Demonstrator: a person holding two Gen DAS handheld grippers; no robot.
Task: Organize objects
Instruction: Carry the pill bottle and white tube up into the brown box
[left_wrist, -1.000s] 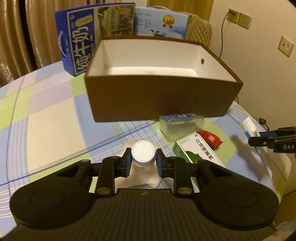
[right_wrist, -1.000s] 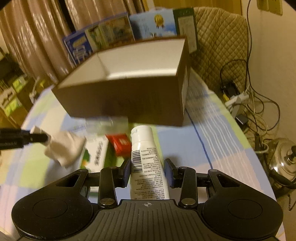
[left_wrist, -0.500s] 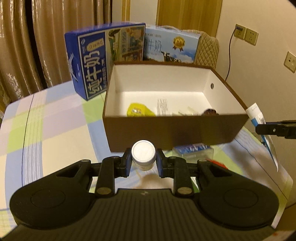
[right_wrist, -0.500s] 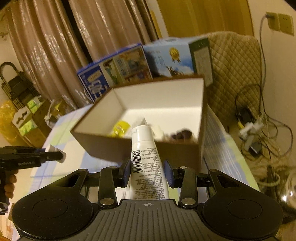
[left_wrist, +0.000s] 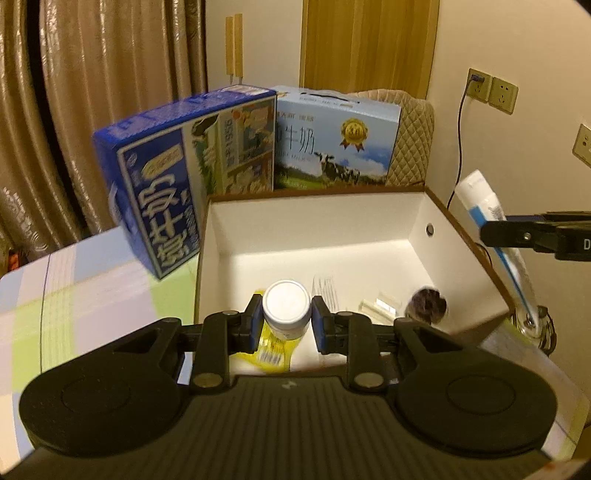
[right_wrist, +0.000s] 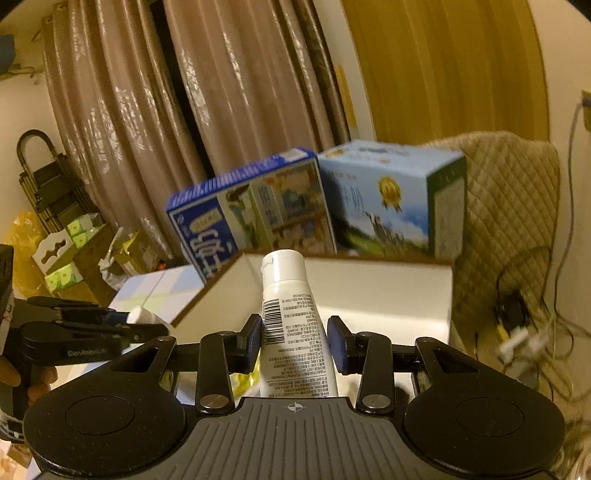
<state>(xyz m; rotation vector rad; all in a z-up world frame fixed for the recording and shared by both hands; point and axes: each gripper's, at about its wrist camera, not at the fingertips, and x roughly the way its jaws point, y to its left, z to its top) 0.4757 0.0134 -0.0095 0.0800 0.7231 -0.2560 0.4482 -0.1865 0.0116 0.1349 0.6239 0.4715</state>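
Note:
My left gripper (left_wrist: 286, 319) is shut on a small white-capped bottle (left_wrist: 286, 305), held above the near left part of the brown box (left_wrist: 461, 229) with its white inside. Under the bottle lies a yellow packet (left_wrist: 271, 350); white papers (left_wrist: 327, 293) and a dark round object (left_wrist: 428, 302) also lie in the box. My right gripper (right_wrist: 295, 341) is shut on a white tube (right_wrist: 291, 325) with printed text, cap pointing forward over the box's (right_wrist: 369, 291) near edge. In the left wrist view that tube (left_wrist: 487, 210) and its gripper hover over the box's right wall.
A dark blue milk carton (left_wrist: 173, 192) and a light blue milk carton (left_wrist: 336, 147) stand behind the box. The checked tablecloth (left_wrist: 85, 291) stretches left. A quilted chair back (right_wrist: 513, 199) and loose cables (right_wrist: 524, 325) are at the right. Curtains hang behind.
Both grippers have risen from the table with their objects and moved forward over the box. The bottle now hangs above the box's inside, and the tube has come up over its edge.

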